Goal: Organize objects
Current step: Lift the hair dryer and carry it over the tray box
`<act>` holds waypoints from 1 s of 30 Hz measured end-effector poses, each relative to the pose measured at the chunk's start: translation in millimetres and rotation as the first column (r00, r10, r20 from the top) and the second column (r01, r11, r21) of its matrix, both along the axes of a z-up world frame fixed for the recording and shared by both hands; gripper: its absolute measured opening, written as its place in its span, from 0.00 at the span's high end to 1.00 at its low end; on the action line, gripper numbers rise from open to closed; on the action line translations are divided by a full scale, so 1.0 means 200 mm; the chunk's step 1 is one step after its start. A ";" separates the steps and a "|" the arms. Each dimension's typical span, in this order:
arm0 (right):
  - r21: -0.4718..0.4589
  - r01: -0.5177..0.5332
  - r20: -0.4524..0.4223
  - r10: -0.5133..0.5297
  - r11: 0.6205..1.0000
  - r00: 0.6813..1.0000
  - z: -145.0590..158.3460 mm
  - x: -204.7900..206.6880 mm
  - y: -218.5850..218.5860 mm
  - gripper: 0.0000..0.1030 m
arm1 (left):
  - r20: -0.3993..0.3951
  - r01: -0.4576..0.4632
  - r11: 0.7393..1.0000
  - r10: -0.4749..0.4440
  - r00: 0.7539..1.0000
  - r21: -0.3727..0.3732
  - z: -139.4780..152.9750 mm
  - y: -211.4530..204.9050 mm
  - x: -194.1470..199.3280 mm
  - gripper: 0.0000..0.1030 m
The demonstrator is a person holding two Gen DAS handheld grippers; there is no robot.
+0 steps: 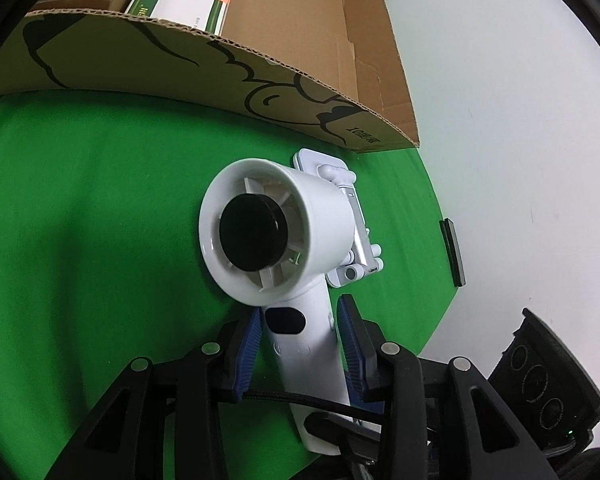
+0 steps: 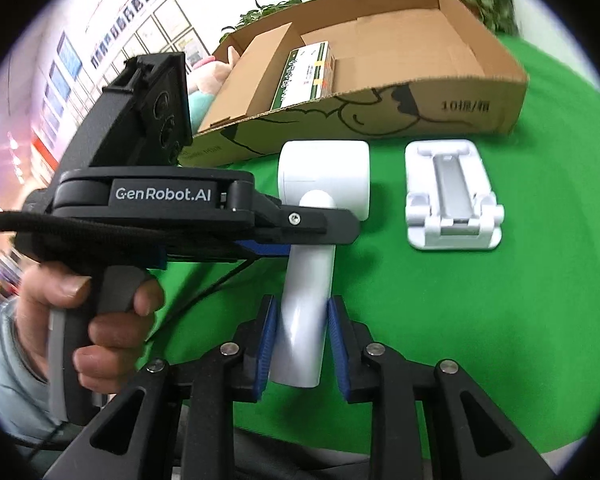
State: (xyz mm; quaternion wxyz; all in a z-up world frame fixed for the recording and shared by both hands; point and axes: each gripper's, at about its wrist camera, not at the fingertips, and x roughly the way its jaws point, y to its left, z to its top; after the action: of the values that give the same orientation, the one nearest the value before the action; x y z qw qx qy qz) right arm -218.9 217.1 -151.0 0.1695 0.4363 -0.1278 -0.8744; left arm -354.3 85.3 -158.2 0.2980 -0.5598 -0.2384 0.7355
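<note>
A white handheld fan with a black hub lies over the green cloth, its handle between both grippers. My left gripper has its blue pads beside the upper handle; the left pad touches it and a small gap shows at the right pad. My right gripper straddles the fan's lower handle with both pads against it. The left gripper's body crosses the handle from the left. A white folding phone stand lies right of the fan; it also shows in the left wrist view.
An open cardboard box stands behind the fan, holding a brown carton and a green-white packet. The box also shows in the left wrist view. A plush toy sits left of it. Plants stand behind. A black bar lies at the cloth's right edge.
</note>
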 end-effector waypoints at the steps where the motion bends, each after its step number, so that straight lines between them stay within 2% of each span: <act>1: -0.002 -0.004 0.001 0.004 1.000 1.000 0.00 0.00 0.00 0.76 | 0.002 -0.002 1.000 0.002 1.000 0.000 0.01 0.00 -0.01 0.65; 10: 0.055 -0.009 -0.040 0.011 0.998 0.999 0.04 0.07 -0.07 0.76 | -0.068 0.004 0.998 -0.008 0.998 -0.055 0.18 0.01 -0.02 0.70; 15: 0.099 0.010 -0.143 0.005 0.995 0.990 0.17 0.08 -0.11 0.76 | -0.178 -0.011 0.998 -0.001 0.984 -0.063 0.43 0.00 -0.05 0.71; 21: 0.141 0.038 -0.292 0.005 0.989 0.956 0.39 -0.03 -0.09 0.76 | -0.348 -0.016 0.996 -0.015 0.937 -0.085 0.84 0.00 -0.15 0.72; 25: 0.155 0.054 -0.357 0.005 0.986 0.934 0.51 -0.32 -0.04 0.76 | -0.437 -0.014 0.995 -0.030 0.899 -0.096 1.10 0.01 -0.25 0.72; 27: 0.164 0.060 -0.380 0.007 0.985 0.925 0.52 -0.40 -0.02 0.76 | -0.462 -0.015 0.995 -0.034 0.886 -0.103 1.14 0.04 -0.24 0.72; 28: 0.159 0.063 -0.380 0.002 0.985 0.925 0.49 -0.45 0.00 0.76 | -0.470 -0.011 0.994 -0.039 0.882 -0.104 1.16 0.08 -0.17 0.72; 30: 0.141 0.065 -0.376 -0.007 0.988 0.927 0.50 -0.51 0.03 0.76 | -0.479 -0.004 0.993 -0.051 0.877 -0.114 1.22 0.09 -0.22 0.72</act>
State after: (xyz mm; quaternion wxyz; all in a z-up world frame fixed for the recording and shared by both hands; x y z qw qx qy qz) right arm -320.0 224.0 -51.5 0.1410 0.2709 -0.0345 -0.9516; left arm -398.9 103.1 85.2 0.3249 -0.3784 -0.1086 0.8599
